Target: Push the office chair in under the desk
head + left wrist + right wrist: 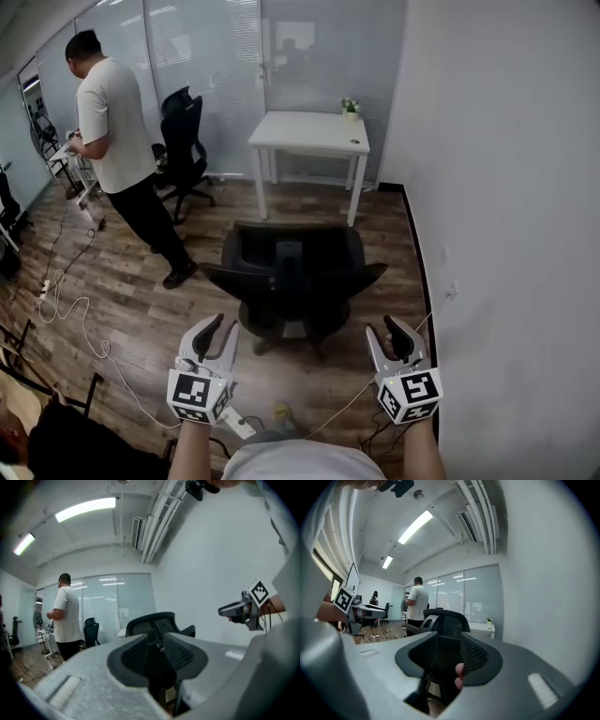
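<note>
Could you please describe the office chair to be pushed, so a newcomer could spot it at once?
Find the white desk in the corner by the glass wall. The black office chair stands on the wood floor before it. The other black chair sits farther left, beside the standing person.

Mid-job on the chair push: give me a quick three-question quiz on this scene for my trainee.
1. True or false: the office chair is already tucked under the white desk.
2. What stands on the desk's back corner by the wall? A) a laptop B) a small potted plant C) a stack of books
3. Short answer: is the left gripper or the right gripper touching the chair?

Key: 1 false, it stands out on the floor in front of the desk. 2 B. 3 Neither; both are open, short of the chair's back.
</note>
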The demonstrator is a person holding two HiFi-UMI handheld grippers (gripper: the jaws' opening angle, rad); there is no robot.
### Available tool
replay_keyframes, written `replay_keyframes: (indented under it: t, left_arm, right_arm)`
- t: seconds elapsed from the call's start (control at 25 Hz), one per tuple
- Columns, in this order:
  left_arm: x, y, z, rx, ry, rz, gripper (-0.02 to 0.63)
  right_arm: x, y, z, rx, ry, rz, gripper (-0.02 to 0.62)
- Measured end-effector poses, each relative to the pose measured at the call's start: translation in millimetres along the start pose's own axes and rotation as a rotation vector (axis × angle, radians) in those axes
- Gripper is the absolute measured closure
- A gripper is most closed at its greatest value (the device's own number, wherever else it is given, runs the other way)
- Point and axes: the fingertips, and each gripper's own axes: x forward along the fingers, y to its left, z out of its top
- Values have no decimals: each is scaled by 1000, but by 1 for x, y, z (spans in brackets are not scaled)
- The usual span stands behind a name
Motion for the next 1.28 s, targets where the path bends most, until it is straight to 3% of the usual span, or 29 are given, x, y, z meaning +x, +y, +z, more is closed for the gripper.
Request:
replay_keyframes:
  t: [0.28, 0.52, 0.72, 0.92, 1.28]
  left_arm:
    - [72, 73, -9, 7, 17, -40, 499]
    - [109, 105, -30, 31, 47, -104, 488]
    - [127, 108, -47, 90, 93, -196, 488]
    - [139, 105, -60, 170, 152, -261, 488]
    - [168, 95, -65, 235, 218, -336, 476]
  right_arm:
    - [97, -3, 8, -19, 31, -1, 462]
    - [145, -4, -2, -73, 83, 8, 462]
    - [165, -6, -8, -119, 128, 39, 461]
    - [178, -1, -20, -263, 214, 107, 461]
    - [203, -15, -31, -435, 309, 174, 436]
